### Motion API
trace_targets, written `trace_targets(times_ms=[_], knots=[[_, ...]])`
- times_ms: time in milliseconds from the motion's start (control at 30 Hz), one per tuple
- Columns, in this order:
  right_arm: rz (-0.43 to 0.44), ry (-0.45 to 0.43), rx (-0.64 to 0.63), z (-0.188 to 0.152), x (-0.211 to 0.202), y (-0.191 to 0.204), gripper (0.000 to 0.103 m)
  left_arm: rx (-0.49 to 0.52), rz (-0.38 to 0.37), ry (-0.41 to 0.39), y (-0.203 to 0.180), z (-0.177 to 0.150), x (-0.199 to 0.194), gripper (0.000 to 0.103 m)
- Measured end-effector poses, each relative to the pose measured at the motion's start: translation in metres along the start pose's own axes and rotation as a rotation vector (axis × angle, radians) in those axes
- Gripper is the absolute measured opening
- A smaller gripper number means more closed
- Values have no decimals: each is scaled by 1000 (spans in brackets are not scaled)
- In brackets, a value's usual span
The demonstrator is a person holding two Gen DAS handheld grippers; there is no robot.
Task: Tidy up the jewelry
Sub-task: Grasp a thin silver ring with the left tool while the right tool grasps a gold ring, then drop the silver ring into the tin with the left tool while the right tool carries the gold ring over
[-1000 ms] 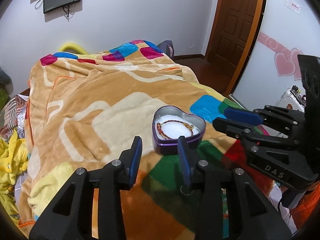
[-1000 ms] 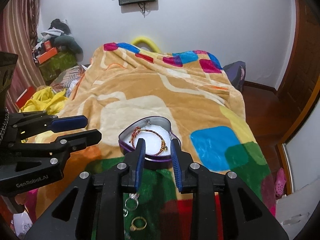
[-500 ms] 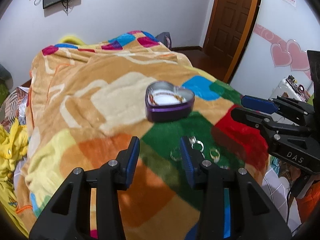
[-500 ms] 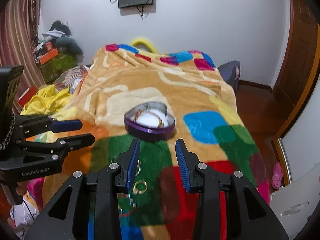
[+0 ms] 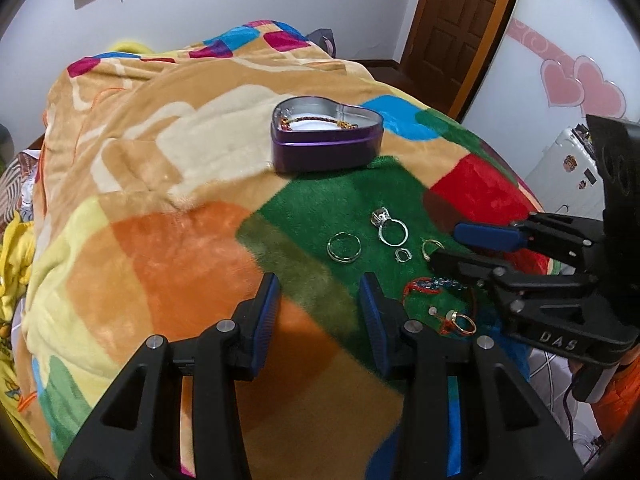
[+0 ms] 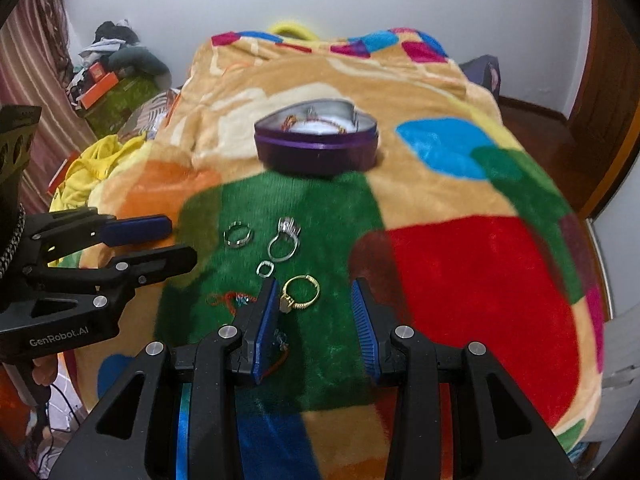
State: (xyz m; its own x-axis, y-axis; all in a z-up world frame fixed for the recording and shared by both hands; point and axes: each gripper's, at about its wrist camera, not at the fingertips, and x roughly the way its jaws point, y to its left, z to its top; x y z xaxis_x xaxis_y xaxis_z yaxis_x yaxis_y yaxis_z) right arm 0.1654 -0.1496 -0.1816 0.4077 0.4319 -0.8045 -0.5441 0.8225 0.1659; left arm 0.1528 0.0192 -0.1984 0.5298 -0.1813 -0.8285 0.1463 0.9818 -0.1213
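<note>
A purple heart-shaped tin (image 5: 326, 140) (image 6: 316, 146) stands open on the bed blanket with a red-and-gold bracelet (image 5: 320, 122) inside on white padding. Several rings lie on the green patch nearer me: a plain silver band (image 5: 343, 246) (image 6: 238, 235), a stone-set silver ring (image 5: 390, 228) (image 6: 285, 240), a small silver link (image 5: 402, 255) (image 6: 265, 268) and a gold ring (image 6: 300, 294) (image 5: 431, 247). A red cord bracelet (image 5: 426, 286) (image 6: 228, 300) lies beside them. My left gripper (image 5: 320, 300) is open and empty. My right gripper (image 6: 314, 312) is open, the gold ring between its fingertips.
The colourful patchwork blanket (image 5: 160, 220) covers the whole bed. Another gold ring on red cord (image 5: 460, 320) lies near the bed's edge. Clothes and boxes (image 6: 116, 76) are piled left of the bed. A wooden door (image 5: 452, 24) stands at the back right.
Both grippers have pulled back from the tin toward the near end of the bed and opened wider. The rings and cord bracelet have come into view.
</note>
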Motion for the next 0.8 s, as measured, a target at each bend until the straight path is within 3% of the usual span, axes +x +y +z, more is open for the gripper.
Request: trace_targets(times_ms=[167,300,467,633,700,800], knots=[[22,6,-2,-2,4,0,33,1,-14,10,-2,5,10,41],[34,-1,-13,-4,4,0,21,5,-28,24,-2,10,19,41],[34,-15,-43,-6,3,2,21,13,-28,34,-4,14,30,40],[42,-24,-27,-4,1,-3,21,13,-28,31,-4,18,35,31],[42,-27,-21,-2,1,-4,21,15,-27,28,-4,18,36,21],[35,-34,-12,0,0,-7,21,12,-28,21,-3,19,34,21]])
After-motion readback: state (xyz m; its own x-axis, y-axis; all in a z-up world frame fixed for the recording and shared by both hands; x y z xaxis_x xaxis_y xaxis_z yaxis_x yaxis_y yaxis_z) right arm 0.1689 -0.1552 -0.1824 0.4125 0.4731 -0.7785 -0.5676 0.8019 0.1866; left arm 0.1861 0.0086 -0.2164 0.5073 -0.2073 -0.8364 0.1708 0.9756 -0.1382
